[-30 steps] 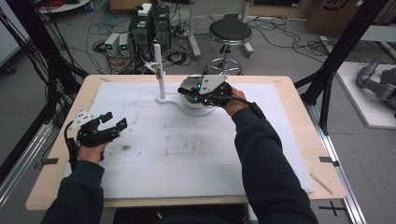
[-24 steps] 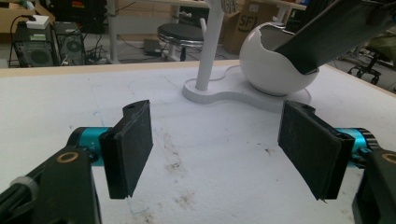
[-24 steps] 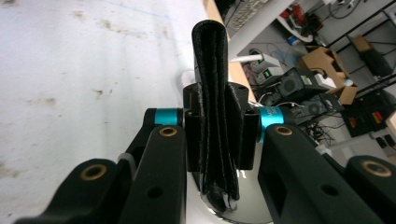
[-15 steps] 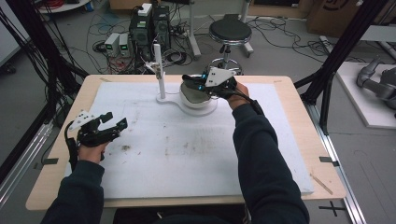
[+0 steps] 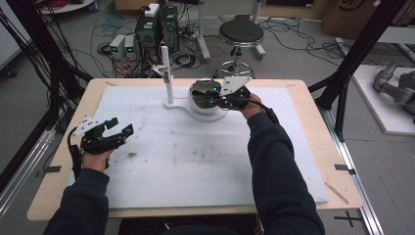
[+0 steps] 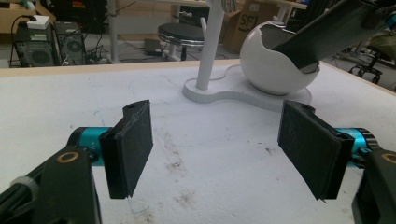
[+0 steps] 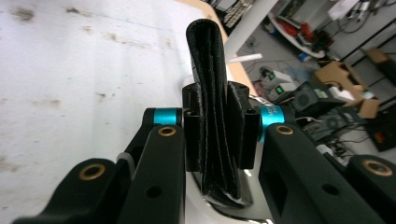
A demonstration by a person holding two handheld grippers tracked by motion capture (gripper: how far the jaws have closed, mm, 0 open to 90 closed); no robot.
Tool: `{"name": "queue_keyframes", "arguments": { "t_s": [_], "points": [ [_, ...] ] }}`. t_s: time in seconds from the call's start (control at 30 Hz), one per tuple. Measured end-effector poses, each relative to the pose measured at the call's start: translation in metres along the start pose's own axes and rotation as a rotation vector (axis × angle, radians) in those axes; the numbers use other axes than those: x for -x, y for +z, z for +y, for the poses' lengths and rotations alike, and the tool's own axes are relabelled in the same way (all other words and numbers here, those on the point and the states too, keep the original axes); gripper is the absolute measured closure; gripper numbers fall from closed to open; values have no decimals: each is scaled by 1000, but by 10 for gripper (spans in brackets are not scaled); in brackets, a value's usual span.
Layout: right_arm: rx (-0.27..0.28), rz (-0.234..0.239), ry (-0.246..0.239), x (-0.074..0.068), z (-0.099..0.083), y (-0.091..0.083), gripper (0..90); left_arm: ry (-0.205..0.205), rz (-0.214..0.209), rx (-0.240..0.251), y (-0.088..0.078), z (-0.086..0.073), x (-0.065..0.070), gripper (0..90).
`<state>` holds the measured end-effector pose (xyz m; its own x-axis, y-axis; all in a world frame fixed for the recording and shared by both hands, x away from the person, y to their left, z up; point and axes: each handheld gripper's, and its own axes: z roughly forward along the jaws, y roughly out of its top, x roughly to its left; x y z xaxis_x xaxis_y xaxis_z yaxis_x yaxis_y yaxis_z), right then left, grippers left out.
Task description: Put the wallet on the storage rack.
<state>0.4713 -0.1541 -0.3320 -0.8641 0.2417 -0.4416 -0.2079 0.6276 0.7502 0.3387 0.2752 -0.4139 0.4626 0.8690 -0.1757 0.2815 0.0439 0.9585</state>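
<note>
- The bowl [image 5: 201,106], white and egg-shaped with its top cut open, sits at 12 o'clock on the mat [image 5: 195,166]. It shares a flat white base [image 6: 224,91] with a thin post [image 5: 167,73] just at its 9 o'clock.
- Right gripper [image 5: 209,95]: jaws pressed together, their tips reaching down into the bowl's mouth. Whether anything thin is caught between them I cannot tell.
- Left gripper [image 5: 121,126]: jaws wide apart, holding nothing, low over the mat at 9 o'clock and well apart from the bowl.
- Handling, as a guess: the bowl looks like a hard, smooth, thin-walled shell, light and slippery. The round side offers little purchase, so pinching the rim is the better hold. The base probably comes along with it.
- The mat is white, matte and smudged with brown stains. It covers most of a pale wooden table [image 5: 313,107].
- Beyond the table at 12 o'clock stand a stool [image 5: 241,33], computer towers [image 5: 156,24] and loose cables on a grey floor.
</note>
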Motion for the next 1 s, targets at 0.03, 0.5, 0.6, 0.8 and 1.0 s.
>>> {"name": "queue_keyframes", "arguments": {
  "t_s": [0.03,0.5,0.6,0.8,1.0],
  "points": [
    [3,9,8,-1,-1,0,778,1,0,-2,0,0,0,263],
    [-31,35,155,-4,-4,4,495,1,-1,-6,0,0,-1,263],
    [-25,28,182,-3,-3,1,446,0,-2,-7,0,0,-2,263],
    [13,-30,285,2,0,-24,326,-4,-9,-6,1,-1,-1,263],
    [65,-125,433,-1,-15,-68,279,-9,-22,-6,3,-1,-1,240]
  ]
}}
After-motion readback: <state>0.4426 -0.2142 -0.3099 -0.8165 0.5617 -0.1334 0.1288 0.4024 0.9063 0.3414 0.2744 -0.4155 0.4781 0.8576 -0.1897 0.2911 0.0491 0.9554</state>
